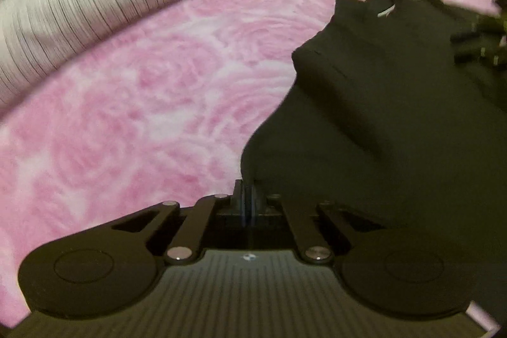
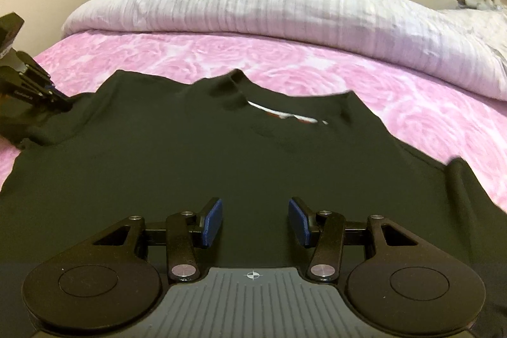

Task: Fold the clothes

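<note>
Pinching black T-shirt (image 2: 190, 154) edge, left gripper (image 1: 246, 195) seemingly closed | right gripper (image 2: 253, 220) open, empty | next: grasp opposite sleeve

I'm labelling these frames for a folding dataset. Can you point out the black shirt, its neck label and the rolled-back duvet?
black shirt (image 2: 196, 154): right wrist view, on the flat middle of the body.
neck label (image 2: 286, 115): right wrist view, on the white strip inside the collar.
duvet (image 2: 253, 2): right wrist view, on the ribbed top of the roll.

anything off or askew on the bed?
Mostly fine. The black t-shirt lies rumpled on the pink rose-patterned bedspread, with the left gripper shut on its bunched edge. Right gripper is open above it.
</note>
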`<action>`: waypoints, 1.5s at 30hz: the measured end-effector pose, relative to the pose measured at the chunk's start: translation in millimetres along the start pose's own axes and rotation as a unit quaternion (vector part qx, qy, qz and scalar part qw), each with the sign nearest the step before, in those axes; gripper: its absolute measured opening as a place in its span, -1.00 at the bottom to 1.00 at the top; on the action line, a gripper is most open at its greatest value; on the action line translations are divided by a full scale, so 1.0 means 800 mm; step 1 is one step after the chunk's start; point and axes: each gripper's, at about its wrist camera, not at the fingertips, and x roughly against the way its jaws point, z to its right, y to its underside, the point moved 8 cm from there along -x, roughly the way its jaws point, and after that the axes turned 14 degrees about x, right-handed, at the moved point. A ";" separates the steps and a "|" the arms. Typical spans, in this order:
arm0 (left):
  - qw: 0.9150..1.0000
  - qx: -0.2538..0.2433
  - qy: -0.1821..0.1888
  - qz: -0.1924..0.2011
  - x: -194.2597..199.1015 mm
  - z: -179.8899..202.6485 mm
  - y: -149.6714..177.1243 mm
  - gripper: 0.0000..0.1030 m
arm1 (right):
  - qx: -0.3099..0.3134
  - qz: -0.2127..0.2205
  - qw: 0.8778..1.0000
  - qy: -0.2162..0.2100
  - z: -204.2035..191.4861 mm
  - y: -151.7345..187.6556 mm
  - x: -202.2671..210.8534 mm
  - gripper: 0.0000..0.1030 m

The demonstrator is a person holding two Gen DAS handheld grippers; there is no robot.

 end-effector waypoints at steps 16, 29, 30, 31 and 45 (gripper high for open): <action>0.994 0.020 -0.108 0.030 0.027 -0.005 0.005 -0.84 | -0.042 -0.031 0.998 0.018 0.029 0.006 -0.020 -0.02; 0.990 -0.017 -0.105 0.091 0.050 0.071 -0.037 -0.58 | -0.040 -0.028 0.998 0.041 0.098 0.045 0.005 -0.01; 0.992 -0.022 -0.090 0.086 0.043 0.082 -0.039 -0.58 | -0.043 -0.026 0.998 0.045 0.109 0.049 0.007 0.01; 0.993 -0.027 -0.075 0.081 0.035 0.093 -0.040 -0.57 | -0.046 -0.024 0.997 0.049 0.121 0.054 0.010 0.08; 0.998 -0.016 -0.007 0.066 -0.087 0.157 -0.089 -0.31 | -0.094 0.023 0.992 0.079 0.195 0.045 0.002 0.08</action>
